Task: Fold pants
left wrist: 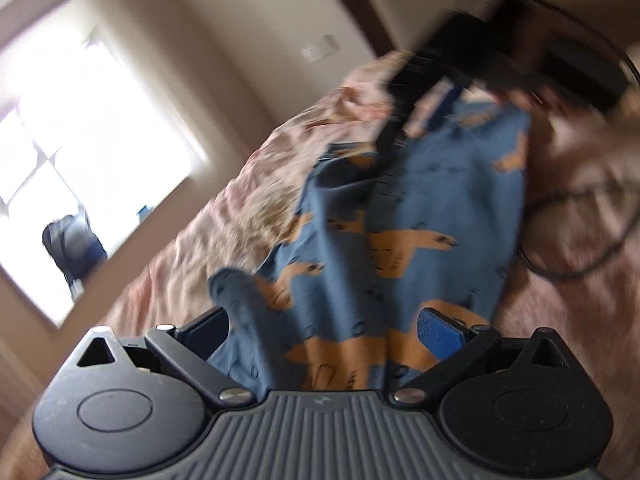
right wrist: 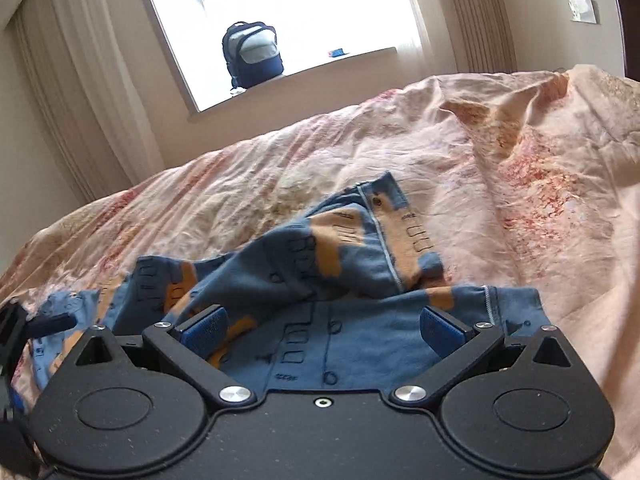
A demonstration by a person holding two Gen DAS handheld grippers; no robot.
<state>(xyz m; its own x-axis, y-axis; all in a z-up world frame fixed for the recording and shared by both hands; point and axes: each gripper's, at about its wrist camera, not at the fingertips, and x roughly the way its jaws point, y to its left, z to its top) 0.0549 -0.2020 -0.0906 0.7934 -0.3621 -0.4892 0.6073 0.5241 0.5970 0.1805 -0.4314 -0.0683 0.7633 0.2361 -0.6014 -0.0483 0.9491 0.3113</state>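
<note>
1. Blue cotton-like pants (right wrist: 360, 248) with an orange animal print lie crumpled on a pink floral bedspread (right wrist: 520, 184), which is itself wrinkled.
2. Right wrist view: the right gripper (right wrist: 324, 330) sits low over the near part of the pants. Its jaws are spread wide; both blue pads (right wrist: 206, 326) show, with flat cloth lying between them. Whether the pads touch the cloth cannot be told.
3. In the same view, one pant leg is bunched and thrown over the rest, its white-stitched hem (right wrist: 384, 236) turned up toward the far side of the bed.
4. Left wrist view: this picture is blurred by motion and tilted. The left gripper (left wrist: 320, 332) has its jaws spread as well. Pants (left wrist: 400, 232) fill the gap between them and drape over the left pad, hiding it; the right pad (left wrist: 440, 330) shows blue beside the cloth. No pinch is visible.
5. The left gripper also appears at the left edge of the right wrist view (right wrist: 24, 332), close over the pants.
6. A dark blurred object, likely the right gripper (left wrist: 480, 52), lies at the far end of the pants in the left view.
7. A black cable (left wrist: 580, 248) loops on the bedspread to the right of the pants.
8. A dark backpack (right wrist: 252, 54) stands on the window sill (right wrist: 320, 68). Pale curtains (right wrist: 80, 80) hang at both sides. A wall switch (right wrist: 584, 10) is at upper right.
</note>
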